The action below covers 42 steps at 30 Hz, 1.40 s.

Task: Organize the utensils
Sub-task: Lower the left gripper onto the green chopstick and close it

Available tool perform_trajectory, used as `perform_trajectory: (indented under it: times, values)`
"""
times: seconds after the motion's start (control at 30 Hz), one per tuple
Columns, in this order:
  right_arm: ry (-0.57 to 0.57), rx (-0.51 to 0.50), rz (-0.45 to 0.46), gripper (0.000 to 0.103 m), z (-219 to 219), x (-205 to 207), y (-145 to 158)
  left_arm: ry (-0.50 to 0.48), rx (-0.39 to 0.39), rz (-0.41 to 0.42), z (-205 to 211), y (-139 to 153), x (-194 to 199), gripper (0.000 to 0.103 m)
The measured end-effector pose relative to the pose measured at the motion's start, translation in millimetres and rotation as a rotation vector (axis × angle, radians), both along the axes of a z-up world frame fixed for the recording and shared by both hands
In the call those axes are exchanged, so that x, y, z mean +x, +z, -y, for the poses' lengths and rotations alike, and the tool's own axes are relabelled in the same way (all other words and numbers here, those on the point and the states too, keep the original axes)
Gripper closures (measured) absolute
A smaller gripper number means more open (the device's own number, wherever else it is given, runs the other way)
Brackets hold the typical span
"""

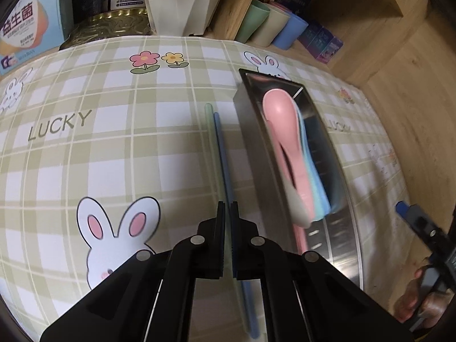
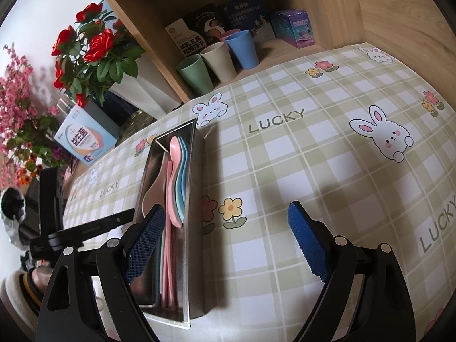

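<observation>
My left gripper (image 1: pixel 227 211) is shut on a green chopstick (image 1: pixel 210 131) and a blue chopstick (image 1: pixel 221 148), which stick out forward over the tablecloth, just left of a long steel tray (image 1: pixel 250 131). The tray holds stacked pink (image 1: pixel 280 131), blue and beige spoons. In the right wrist view my right gripper (image 2: pixel 225 213) is open and empty, its left finger (image 2: pixel 145 239) over the tray's (image 2: pixel 193 199) near end, where the pink spoon (image 2: pixel 174 176) and pink chopsticks lie.
A green checked bunny tablecloth (image 2: pixel 313 156) covers the table. Green, beige and blue cups (image 2: pixel 216 59) stand in a wooden shelf behind. Boxes (image 2: pixel 82 139), a white vase and red flowers (image 2: pixel 94 42) stand at the back left.
</observation>
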State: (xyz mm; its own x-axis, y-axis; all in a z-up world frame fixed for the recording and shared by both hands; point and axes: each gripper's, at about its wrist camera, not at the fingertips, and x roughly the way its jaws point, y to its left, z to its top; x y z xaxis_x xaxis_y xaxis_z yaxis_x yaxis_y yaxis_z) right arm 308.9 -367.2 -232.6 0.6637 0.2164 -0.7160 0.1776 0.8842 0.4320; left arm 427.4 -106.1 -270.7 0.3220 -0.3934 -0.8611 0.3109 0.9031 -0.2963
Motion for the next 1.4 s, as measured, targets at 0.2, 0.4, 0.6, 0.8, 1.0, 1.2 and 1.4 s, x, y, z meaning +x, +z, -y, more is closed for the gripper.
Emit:
perform_trajectory:
  times: [0.2,0.4,0.6,0.8,1.0,1.2,1.4]
  values:
    - [0.011,-0.001,-0.005,0.018,-4,4,-3,-0.015,0.004,-0.003,-1,-5,2,0.099]
    - [0.015,-0.001,-0.009,0.018,-5,4,-3,-0.017,0.015,-0.001,3,-5,4,0.099]
    - [0.005,-0.002,-0.009,0.018,-2,3,-3,-0.026,0.071,0.025,11,-3,8,0.099]
    - [0.012,-0.004,-0.003,0.018,-2,3,-1,-0.025,0.102,0.038,11,-4,13,0.093]
    - [0.017,0.003,0.014,0.018,-3,1,4,-0.011,0.147,0.046,2,-2,11,0.093]
    - [0.017,0.013,0.012,0.018,-2,2,3,0.015,0.159,0.036,-10,-3,14,0.086]
    - [0.003,0.017,0.012,0.018,2,1,2,0.014,0.214,0.064,0,-4,10,0.085]
